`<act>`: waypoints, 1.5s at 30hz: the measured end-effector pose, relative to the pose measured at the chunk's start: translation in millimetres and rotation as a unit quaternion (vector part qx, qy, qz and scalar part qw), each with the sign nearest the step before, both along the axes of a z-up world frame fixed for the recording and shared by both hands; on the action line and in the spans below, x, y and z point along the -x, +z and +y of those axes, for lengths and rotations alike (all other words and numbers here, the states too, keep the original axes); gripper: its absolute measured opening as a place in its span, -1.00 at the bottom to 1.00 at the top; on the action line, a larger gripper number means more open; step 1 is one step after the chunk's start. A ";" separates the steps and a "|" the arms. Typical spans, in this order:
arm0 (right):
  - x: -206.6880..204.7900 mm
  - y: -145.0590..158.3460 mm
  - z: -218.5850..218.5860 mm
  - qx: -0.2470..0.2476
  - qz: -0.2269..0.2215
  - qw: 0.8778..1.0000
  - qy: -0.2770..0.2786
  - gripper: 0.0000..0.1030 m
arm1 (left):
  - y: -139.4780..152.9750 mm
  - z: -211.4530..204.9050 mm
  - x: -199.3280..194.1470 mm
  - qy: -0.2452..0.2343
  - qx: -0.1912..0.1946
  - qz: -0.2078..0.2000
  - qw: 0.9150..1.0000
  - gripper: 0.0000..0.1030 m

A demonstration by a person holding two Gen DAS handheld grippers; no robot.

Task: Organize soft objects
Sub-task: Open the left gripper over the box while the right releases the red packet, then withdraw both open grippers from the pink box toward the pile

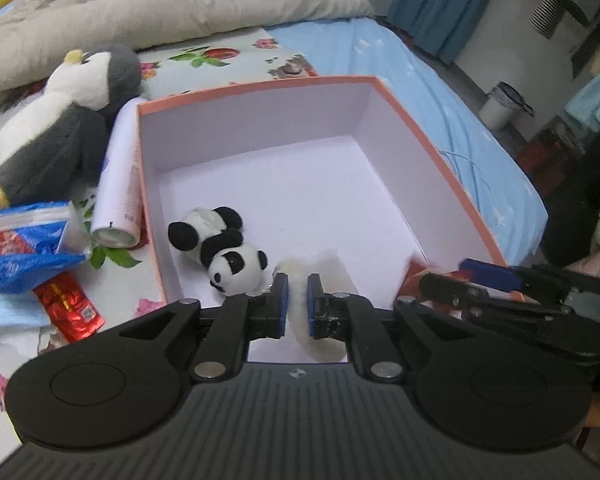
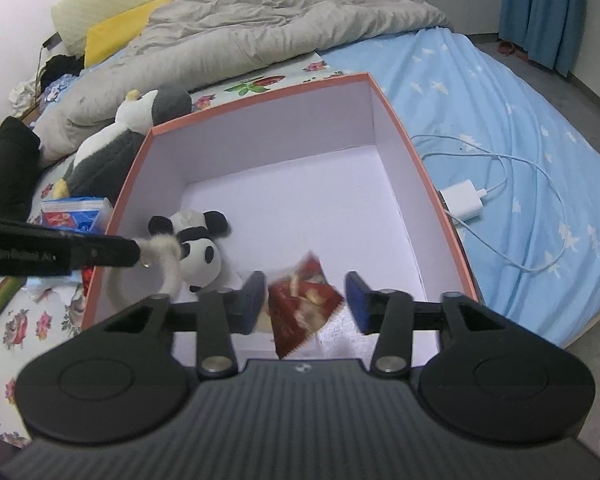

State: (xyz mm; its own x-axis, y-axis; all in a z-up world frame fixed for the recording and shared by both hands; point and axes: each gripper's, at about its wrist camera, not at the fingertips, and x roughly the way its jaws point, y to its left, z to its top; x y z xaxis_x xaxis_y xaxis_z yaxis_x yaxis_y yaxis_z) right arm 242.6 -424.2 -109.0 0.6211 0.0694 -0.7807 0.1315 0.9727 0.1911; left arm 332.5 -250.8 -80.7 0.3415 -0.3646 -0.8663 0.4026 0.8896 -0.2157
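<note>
An open orange box (image 1: 256,88) with a white inside sits on the bed; it also shows in the right wrist view (image 2: 260,98). A small panda plush (image 1: 224,250) lies in its near left corner, also seen in the right wrist view (image 2: 198,252). My left gripper (image 1: 297,304) is shut on a white fluffy band (image 1: 320,320) over the box's near edge; the band also shows in the right wrist view (image 2: 160,264). My right gripper (image 2: 306,300) is open over the box, with a red snack packet (image 2: 302,306) blurred between its fingers, not gripped.
A penguin plush (image 1: 56,120), a white tube (image 1: 118,176), a blue-red bag (image 1: 24,248) and a red packet (image 1: 70,308) lie left of the box. A grey duvet (image 2: 260,20) is behind. A white charger and cable (image 2: 464,198) lie to the right.
</note>
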 end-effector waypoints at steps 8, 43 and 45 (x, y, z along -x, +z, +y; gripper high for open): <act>10.1 2.5 -1.4 -0.002 -0.019 1.000 -0.011 0.29 | 14.8 17.8 16.1 0.005 0.024 -0.030 0.999 -0.45; 144.1 35.9 71.0 -0.016 -0.159 0.987 0.016 0.29 | 46.9 119.4 201.5 0.077 0.064 -0.152 0.983 -0.45; 148.6 34.2 76.2 -0.017 -0.158 0.987 0.021 0.29 | 44.4 127.3 205.8 0.085 0.063 -0.151 0.983 -0.45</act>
State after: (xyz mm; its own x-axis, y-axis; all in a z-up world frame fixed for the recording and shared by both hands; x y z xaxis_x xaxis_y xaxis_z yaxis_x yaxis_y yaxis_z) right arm 94.0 -348.0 -74.8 0.8293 0.1230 -0.5451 0.0201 0.9683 0.2490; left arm 126.7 -123.5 -36.3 0.6407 -0.3776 -0.6685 0.3131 0.9235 -0.2216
